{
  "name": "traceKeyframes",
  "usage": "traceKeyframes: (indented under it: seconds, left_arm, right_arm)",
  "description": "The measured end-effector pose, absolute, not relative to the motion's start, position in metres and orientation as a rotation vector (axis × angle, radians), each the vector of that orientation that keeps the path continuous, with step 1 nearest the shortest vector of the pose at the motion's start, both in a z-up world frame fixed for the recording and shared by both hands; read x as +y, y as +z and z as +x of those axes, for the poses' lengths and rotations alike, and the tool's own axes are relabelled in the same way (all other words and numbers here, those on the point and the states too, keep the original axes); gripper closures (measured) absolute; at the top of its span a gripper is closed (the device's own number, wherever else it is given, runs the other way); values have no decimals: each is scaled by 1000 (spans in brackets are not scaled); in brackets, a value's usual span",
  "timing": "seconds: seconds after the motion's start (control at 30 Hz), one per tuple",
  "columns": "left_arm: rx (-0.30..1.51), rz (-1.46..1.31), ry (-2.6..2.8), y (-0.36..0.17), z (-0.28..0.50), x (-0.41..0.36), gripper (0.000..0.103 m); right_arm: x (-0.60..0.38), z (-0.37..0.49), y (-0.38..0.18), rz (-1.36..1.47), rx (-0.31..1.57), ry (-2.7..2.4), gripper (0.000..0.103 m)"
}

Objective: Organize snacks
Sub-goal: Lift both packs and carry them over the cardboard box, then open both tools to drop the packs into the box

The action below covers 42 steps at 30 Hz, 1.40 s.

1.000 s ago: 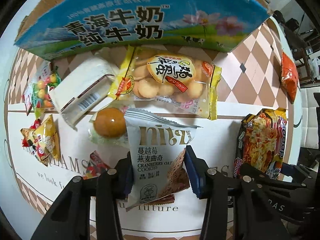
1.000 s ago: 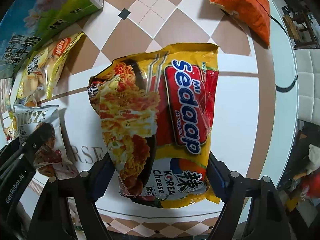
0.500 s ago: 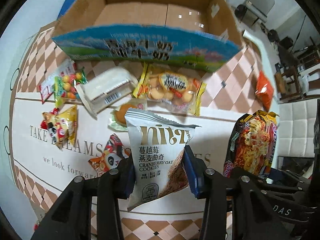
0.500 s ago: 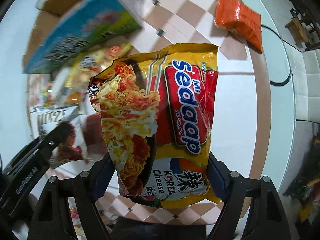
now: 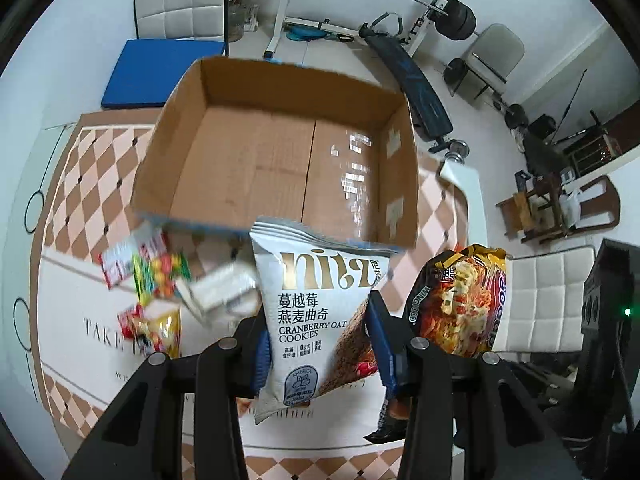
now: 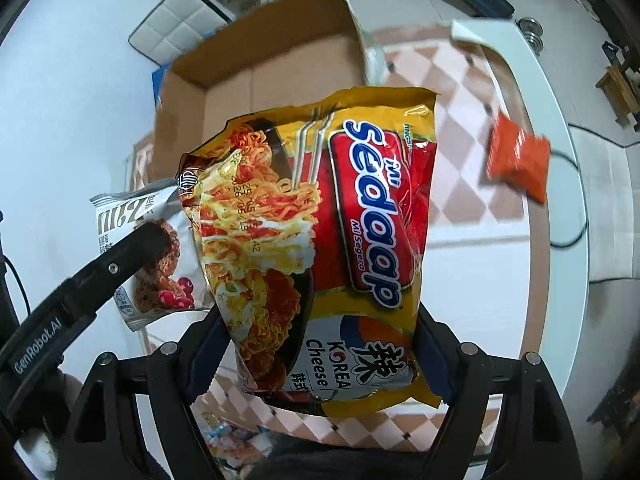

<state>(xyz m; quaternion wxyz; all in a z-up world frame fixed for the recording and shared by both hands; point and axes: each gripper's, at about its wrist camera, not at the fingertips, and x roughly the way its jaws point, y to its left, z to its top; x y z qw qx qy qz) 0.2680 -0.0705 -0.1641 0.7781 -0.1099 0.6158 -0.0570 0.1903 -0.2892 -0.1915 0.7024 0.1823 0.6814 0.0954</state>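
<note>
My left gripper [image 5: 318,346] is shut on a white cranberry oat cookie bag [image 5: 320,312] and holds it in the air, just before the near wall of an open cardboard box [image 5: 280,164]. My right gripper [image 6: 320,356] is shut on a yellow and red Mi Sedaap noodle packet [image 6: 320,236], also lifted, in front of the same box [image 6: 272,76]. The noodle packet shows at the right of the left wrist view [image 5: 460,304]. The cookie bag [image 6: 156,272] and a left finger [image 6: 120,264] show at the left of the right wrist view. The box holds no snacks.
Several small snack packs [image 5: 156,284] lie on the chequered table [image 5: 80,184] left of the box, blurred. An orange packet [image 6: 520,160] lies on the table [image 6: 480,280] at the right. Chairs and a weight bench [image 5: 412,80] stand beyond the table.
Both grippers have risen well above the table with their packets and tilted up toward the box. The box's inside and the room behind it have come into view.
</note>
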Motion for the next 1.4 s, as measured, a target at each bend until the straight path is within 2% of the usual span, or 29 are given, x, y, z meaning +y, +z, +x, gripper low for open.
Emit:
traceKeyframes:
  seconds: [0.17,0.37,0.6,0.8,1.1,1.13,1.17,1.2,1.23,1.27,1.3,1.4]
  left_arm:
    - [1372,-284,-130,-168,334,-49,63]
    - [1414,-282,-140,-190,409,-30,63]
    - [1496,-244,-162,-239,482,-19,63]
    - [1571,-228,-176,-283,513,-17,63]
    - [1615,-100,-166,-307,524,-29,63]
    - [1613,-67,-158,-307,524,-31,61]
    - [1613,-69,-157,-307,524,-31,55]
    - [1613,-87,-164,-307,523,-29,45]
    - [1611,-101,-171,-306,523,-28,40]
    - [1607,-110,-177,-305,522,-27,27]
    - [1604,-113,-178,-304,521,-26,19]
    - [1584,-121,-174,-298,518,-22,18]
  right_arm:
    - [-268,241,-178,438,1500,203,18]
    - [-240,338,-201,439,1511,169,18]
    - [-213,423,-260,395,1560,113,18]
    - [-196,466,-311,326,1623,78,18]
    - [-185,491,-342,300,1673,55,18]
    - [-183,493,-345,300,1689,63,17]
    - [-182,494,-348,301,1711,62,17]
    - [-181,495,-350,301,1730,60,17]
    - [-181,497,-351,296,1728,63,13]
    - [-181,504,-354,279,1719,65,7]
    - [-179,504,-351,259,1710,63,7]
    - [-172,504,-345,236,1705,73,7]
